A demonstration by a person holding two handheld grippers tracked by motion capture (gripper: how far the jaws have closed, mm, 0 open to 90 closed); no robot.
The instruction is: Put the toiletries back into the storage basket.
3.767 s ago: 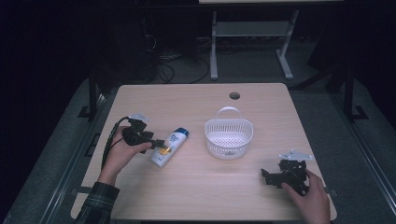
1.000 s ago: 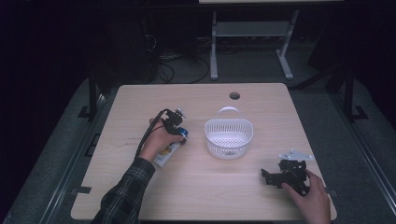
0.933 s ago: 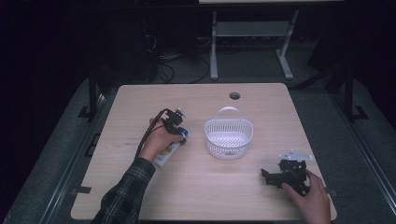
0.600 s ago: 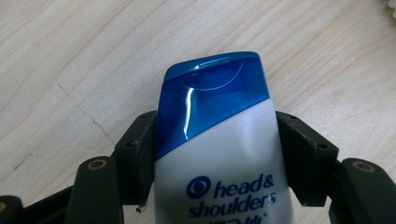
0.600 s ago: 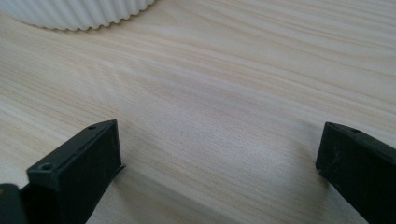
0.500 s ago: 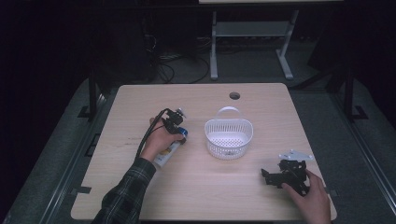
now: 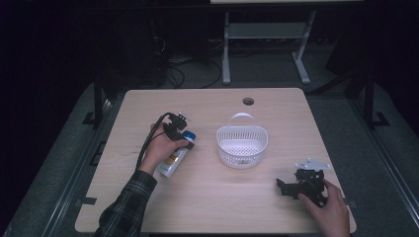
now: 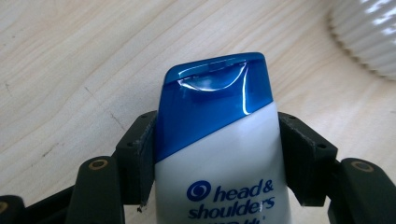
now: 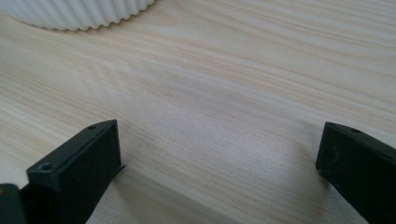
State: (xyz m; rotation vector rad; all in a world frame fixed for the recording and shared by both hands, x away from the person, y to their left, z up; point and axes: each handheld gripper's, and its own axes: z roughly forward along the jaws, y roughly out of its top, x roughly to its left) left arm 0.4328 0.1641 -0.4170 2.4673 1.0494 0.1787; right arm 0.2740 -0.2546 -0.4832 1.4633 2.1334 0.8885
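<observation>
1. Right now the left gripper (image 8: 212, 154) has its two black jaws pressed against either flank of the Head & Shoulders shampoo bottle (image 8: 219, 154), just below the slanted edge of the blue flip cap (image 8: 212, 98); I see no gap on either side, so I judge it clamped on the bottle's neck end.
2. From that gripper, the bottle's long axis runs straight ahead along the jaws, cap pointing away from the hand, white body running back under it. In the high view the bottle (image 7: 174, 157) lies flat on the wooden table (image 7: 207, 207), under the left hand (image 7: 159, 148).
3. Just beyond the cap and off to the gripper's right sits the white ribbed plastic basket (image 8: 369, 37). In the high view the basket (image 7: 242, 144) stands upright and empty, near the bottle but not touching it.
4. My judgement: the coming move turns on that short gap, a lift and a carry forward and to the right over the basket's rim. The left hand is much the nearer of the two.
5. Farthest off, the right gripper (image 9: 219, 163) rests low over bare table with its jaws wide apart, holding nothing; the basket's wall (image 9: 79, 11) shows ahead of it. In the high view it (image 7: 304, 183) sits near the table's front right corner, well apart from the bottle.
</observation>
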